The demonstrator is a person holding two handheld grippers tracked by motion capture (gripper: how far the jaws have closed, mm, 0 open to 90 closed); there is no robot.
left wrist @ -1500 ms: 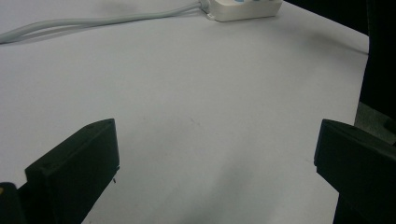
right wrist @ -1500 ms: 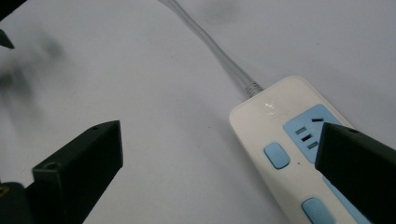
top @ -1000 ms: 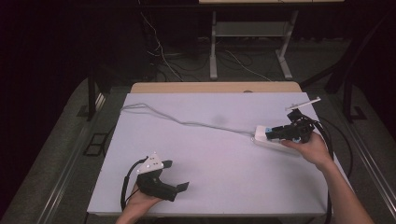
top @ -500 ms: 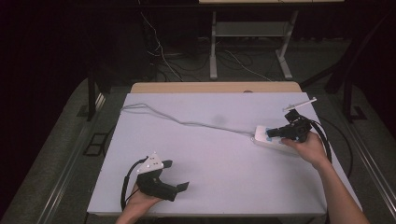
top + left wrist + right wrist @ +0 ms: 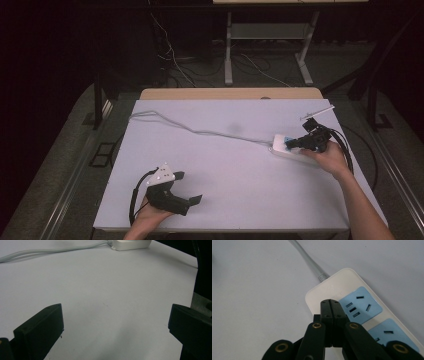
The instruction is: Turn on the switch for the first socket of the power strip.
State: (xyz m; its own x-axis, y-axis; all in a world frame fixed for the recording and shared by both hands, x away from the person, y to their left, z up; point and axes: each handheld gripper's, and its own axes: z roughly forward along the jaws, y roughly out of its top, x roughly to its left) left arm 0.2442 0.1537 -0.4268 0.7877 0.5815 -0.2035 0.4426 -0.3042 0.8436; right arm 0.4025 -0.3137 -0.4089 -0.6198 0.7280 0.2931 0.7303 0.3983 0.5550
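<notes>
Both tongs differ: the left tongs (image 5: 186,192) rest spread wide on the white worktop (image 5: 230,170) near its front edge, while the right tongs (image 5: 331,308) are pressed together, tips over the white power strip (image 5: 352,298) at the right side, its grey cable (image 5: 195,130) trailing leftward

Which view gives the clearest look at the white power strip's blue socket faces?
The right gripper view: the white plastic power strip lies close below its camera, with the blue socket slots plainly readable. The high view shows it small and partly covered by the right hand-held gripper; the left gripper view shows one end only.
</notes>
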